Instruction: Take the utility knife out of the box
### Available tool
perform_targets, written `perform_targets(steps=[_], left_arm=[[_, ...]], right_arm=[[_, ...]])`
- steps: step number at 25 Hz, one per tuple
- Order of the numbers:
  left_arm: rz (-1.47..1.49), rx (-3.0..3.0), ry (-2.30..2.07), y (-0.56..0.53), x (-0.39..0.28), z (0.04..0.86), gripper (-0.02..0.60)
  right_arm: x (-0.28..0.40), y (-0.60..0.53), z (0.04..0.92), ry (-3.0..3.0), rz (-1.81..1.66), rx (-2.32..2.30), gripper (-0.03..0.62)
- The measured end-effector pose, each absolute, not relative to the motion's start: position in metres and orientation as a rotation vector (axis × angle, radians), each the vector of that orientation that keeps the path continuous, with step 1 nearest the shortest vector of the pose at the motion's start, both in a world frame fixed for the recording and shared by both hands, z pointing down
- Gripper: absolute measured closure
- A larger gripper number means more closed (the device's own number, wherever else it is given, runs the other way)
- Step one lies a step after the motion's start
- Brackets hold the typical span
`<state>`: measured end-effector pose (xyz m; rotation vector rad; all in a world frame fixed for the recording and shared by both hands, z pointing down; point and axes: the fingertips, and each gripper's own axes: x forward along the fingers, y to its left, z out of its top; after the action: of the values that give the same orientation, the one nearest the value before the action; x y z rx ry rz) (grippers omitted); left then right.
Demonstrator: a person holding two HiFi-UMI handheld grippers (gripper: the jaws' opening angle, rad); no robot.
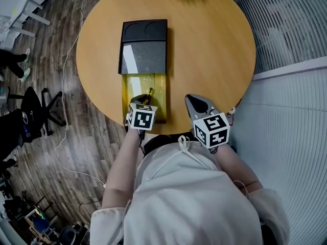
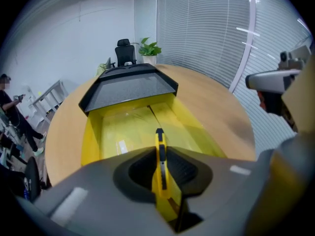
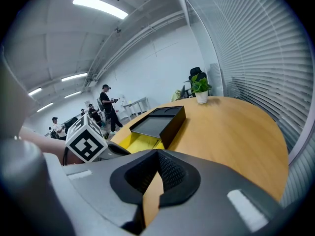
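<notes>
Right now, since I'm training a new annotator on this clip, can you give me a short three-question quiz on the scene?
1. True or false: the left gripper is shut on the slim yellow utility knife.
2. Multiple choice: the bright yellow inner tray sticks out of the flat black sleeve box toward: A the person, B the small green potted plant, C the grey window blinds.
3. Fill in: the jaws of the right gripper hold ____.

Key: 1 true; 2 A; 3 nothing.
</notes>
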<state>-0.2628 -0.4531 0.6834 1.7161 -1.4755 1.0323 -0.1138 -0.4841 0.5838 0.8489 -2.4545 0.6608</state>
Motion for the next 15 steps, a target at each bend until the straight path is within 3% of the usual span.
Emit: perform_targets(steps=[15], left_arm=[[0.689,2.012,-1.87,-0.447,-0.249,0.509,0.515]], right_arm=[[-0.127,-0.474,0.515,-2.59,0.484,0.867,0.595]])
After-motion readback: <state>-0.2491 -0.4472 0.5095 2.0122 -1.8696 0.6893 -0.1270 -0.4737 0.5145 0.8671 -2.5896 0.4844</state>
